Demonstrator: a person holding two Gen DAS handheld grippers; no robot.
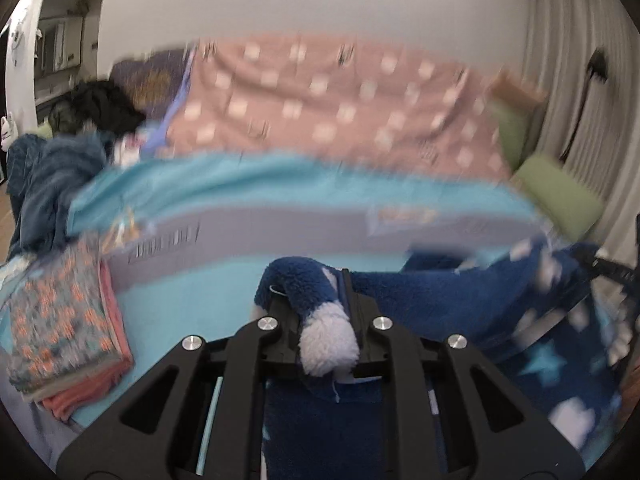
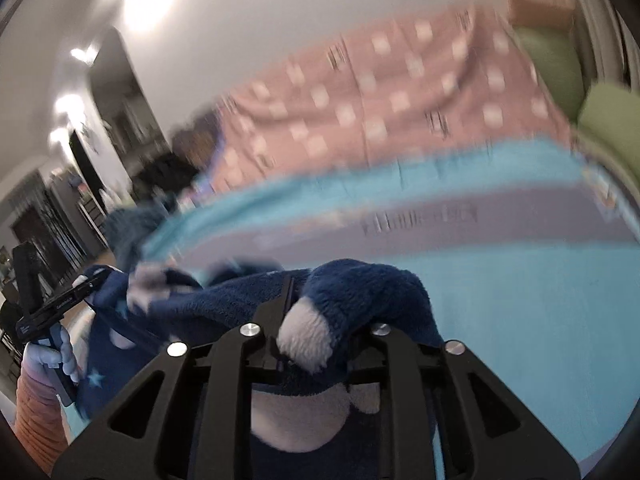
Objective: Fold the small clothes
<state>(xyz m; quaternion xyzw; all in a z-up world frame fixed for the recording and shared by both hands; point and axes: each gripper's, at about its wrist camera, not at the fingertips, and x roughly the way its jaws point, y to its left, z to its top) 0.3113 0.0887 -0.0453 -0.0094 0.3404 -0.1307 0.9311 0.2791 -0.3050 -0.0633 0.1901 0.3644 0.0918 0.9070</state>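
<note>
A dark blue fleece garment (image 1: 460, 300) with white clouds and pale blue stars hangs stretched between both grippers above the bed. My left gripper (image 1: 316, 292) is shut on one bunched corner of it, and a white patch bulges out between the fingers. My right gripper (image 2: 316, 292) pinches the other corner, with fleece (image 2: 360, 284) draped over its right finger. In the right wrist view the left gripper (image 2: 84, 284) shows at the left edge, held by a gloved hand (image 2: 52, 360). Both views are blurred.
The bed has a turquoise and grey sheet (image 1: 192, 304). A stack of folded clothes (image 1: 64, 328) lies at its left. Behind are a pink spotted blanket (image 1: 340, 108), green pillows (image 1: 560, 196), a dark teal blanket (image 1: 52, 176) and curtains on the right.
</note>
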